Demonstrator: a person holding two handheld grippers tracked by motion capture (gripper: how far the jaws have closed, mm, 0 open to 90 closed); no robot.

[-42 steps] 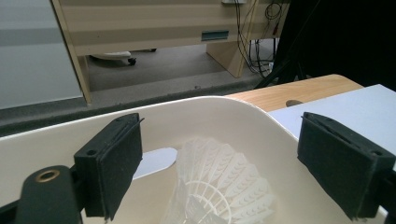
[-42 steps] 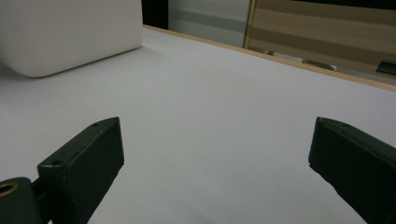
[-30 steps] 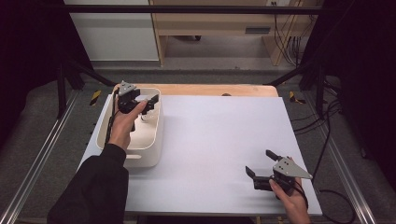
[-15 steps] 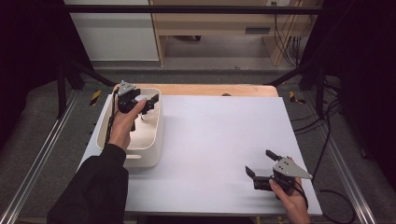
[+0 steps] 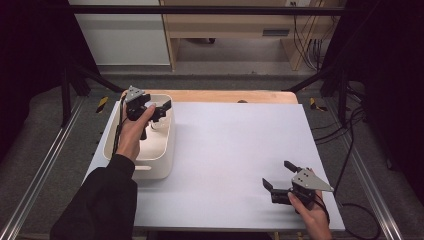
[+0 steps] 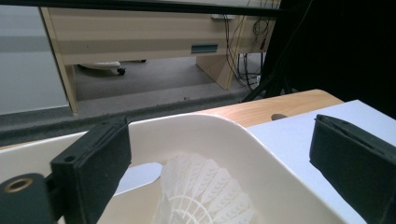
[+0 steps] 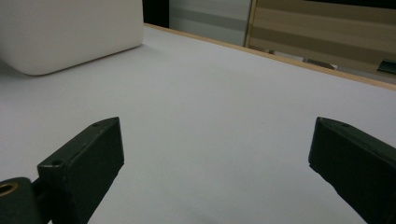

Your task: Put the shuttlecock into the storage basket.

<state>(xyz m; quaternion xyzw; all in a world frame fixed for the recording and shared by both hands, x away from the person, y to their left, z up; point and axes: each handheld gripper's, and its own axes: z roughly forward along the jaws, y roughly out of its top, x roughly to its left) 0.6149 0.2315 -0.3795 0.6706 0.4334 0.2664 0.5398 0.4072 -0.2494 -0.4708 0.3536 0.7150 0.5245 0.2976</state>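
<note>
A white feathered shuttlecock (image 6: 205, 191) lies inside a white plastic bin (image 5: 165, 156) at the table's left. My left gripper (image 5: 161, 110) hangs over the bin's far end, just above the shuttlecock. Its jaws have just been opening and stand wide, with nothing pressed between the pads; in the left gripper view (image 6: 219, 135) the shuttlecock sits below and between them, apart from both. My right gripper (image 5: 276, 173) rests low over the bare white tabletop at the front right, open, with nothing between its fingers (image 7: 84, 163).
The white tabletop (image 5: 240, 145) stretches between the bin and the right hand. A wooden strip (image 5: 225, 96) edges its far side. Beyond are a pale cabinet, a wooden desk and cables on the floor. The bin's wall (image 7: 70, 37) stands far left in the right gripper view.
The left gripper's jaws look slightly wider apart over the bin. Both hands stay where they were.
</note>
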